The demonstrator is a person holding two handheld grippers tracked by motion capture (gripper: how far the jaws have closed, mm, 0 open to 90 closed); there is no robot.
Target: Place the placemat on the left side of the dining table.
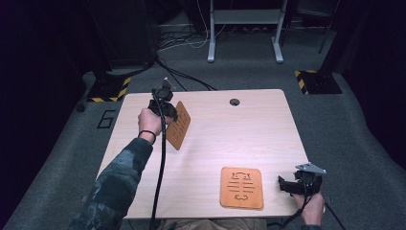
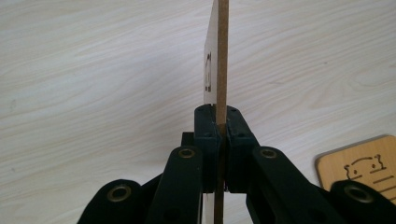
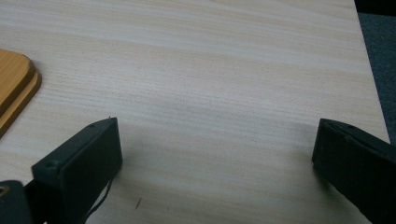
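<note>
Left tongs carrying an engraved wooden coaster over the counter

The pale wood counter (image 1: 268,124) spans the middle of the high view. A stack of matching coasters (image 1: 242,187) lies flat at lower centre. The lifted coaster (image 1: 178,125) sits upper left, on edge and clear of the counter. The left tongs (image 2: 222,122) are clamped tight on its thin edge; the right tongs (image 3: 212,158) gape wide and empty at lower right, beside the stack. This looks like the carry step; next comes lowering it flat on the stack before letting go.
</note>
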